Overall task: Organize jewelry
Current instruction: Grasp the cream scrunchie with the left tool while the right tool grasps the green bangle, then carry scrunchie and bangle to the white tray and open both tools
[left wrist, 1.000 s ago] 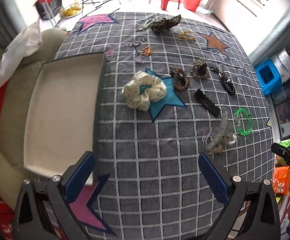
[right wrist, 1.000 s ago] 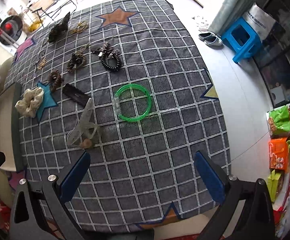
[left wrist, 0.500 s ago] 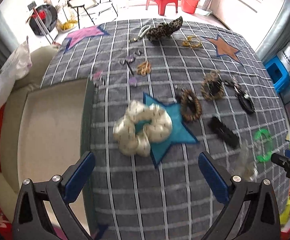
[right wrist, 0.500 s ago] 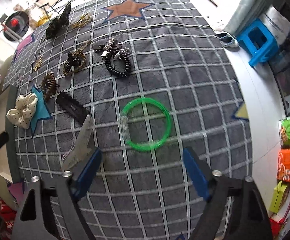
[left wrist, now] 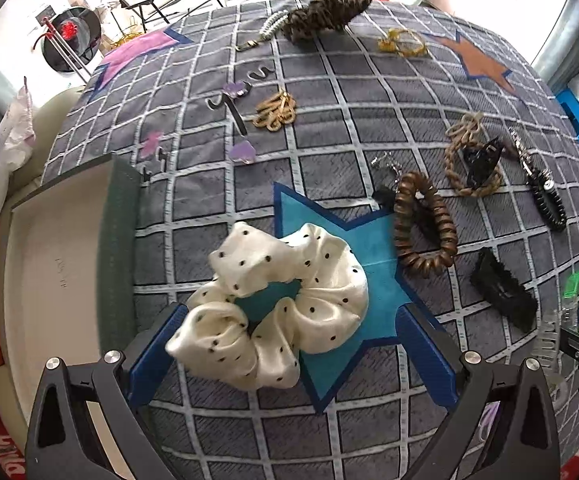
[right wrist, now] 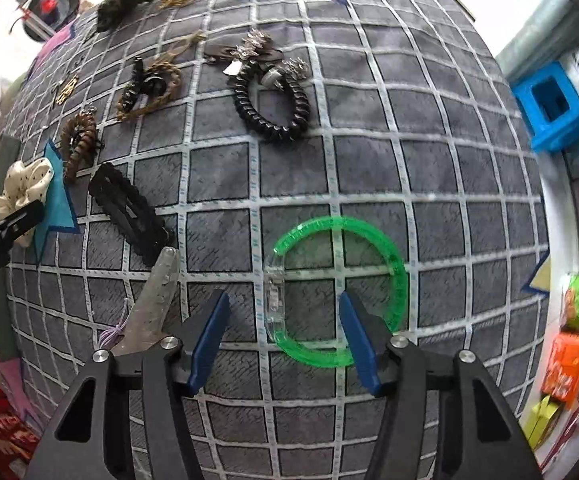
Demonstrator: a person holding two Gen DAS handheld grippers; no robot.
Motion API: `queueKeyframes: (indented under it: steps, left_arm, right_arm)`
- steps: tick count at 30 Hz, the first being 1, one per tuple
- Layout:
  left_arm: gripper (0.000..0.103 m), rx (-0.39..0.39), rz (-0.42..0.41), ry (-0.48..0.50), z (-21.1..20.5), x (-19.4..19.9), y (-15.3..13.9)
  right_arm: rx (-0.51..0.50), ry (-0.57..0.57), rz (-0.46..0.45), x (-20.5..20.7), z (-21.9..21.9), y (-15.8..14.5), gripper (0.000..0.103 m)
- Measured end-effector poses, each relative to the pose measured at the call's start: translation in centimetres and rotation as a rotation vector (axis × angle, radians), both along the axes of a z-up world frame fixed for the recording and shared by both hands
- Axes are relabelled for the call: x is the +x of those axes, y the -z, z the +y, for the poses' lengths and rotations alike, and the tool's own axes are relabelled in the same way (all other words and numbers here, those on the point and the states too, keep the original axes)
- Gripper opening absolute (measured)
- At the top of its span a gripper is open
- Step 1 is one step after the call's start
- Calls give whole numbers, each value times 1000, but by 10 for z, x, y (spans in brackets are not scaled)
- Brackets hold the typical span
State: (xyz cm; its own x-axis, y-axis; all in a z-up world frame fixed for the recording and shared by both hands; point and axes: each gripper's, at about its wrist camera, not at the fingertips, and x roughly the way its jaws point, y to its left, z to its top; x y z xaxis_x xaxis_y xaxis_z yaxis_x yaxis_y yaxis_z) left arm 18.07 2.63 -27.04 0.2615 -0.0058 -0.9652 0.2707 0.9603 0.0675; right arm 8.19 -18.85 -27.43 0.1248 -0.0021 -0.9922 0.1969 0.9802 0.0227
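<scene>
Left gripper (left wrist: pixel 289 354) wide open straddling the scrunchie (left wrist: pixel 277 308) on the blue star, pads not touching; right gripper (right wrist: pixel 283 334), jaws just closing and half shut, brackets the green bangle's (right wrist: pixel 339 292) clear clasp side, contact unclear; bangle's near rim hidden behind right finger (right wrist: pixel 359 340).

I see scrunchie (left wrist: pixel 277 304) on star patch (left wrist: pixel 373 276), tray (left wrist: pixel 49 280) to its left, coil tie (left wrist: pixel 423 224) to its right. Bangle (right wrist: pixel 337 292) lies right of flat clip (right wrist: pixel 127 212).
</scene>
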Motion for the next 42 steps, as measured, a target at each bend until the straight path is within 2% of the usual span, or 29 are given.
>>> queueKeyframes:
  steps: [2,4,6,9,11,14,19,23,31,38,42]
  left_arm:
    - [88,3,13,-2,-2,1,4]
    - [83,2,23,-6,-3,1,7]
    - [73,-12,29,0,-4,0,5]
    - [55,-4,27,24,-7,-4,2]
    - [38,2,30,26,-8,-3,0]
    - [25,-1,37,17,-9,-4,-3]
    - [25,-41,30,0,-8,-11,-20]
    - [25,-75,9,-19,-9,-20,-42]
    - [25,-130,-49,-119,1,-35,-92]
    - [25,-144,-104,-265,47,-49,-123]
    - [25,-148,-124,-338,91,-47,-130]
  right_arm:
    - [-27,-17,-4,1,7,2,58]
    - [-33,-29,-14,0,11,1,52]
    - [-38,-44,-22,-1,16,0,37]
    - [-33,-52,-22,-2,19,0,22]
    - [-25,-43,-20,-2,26,-1,11]
    - [2,-25,-16,1,10,-5,10]
    - [50,9,-27,-2,-15,-17,10]
    - [120,36,-67,-3,-26,-40,10]
    - [170,-16,-146,8,-35,-82,10]
    - [228,-170,-203,38,6,-112,10]
    - [261,-248,-237,59,52,-130,10]
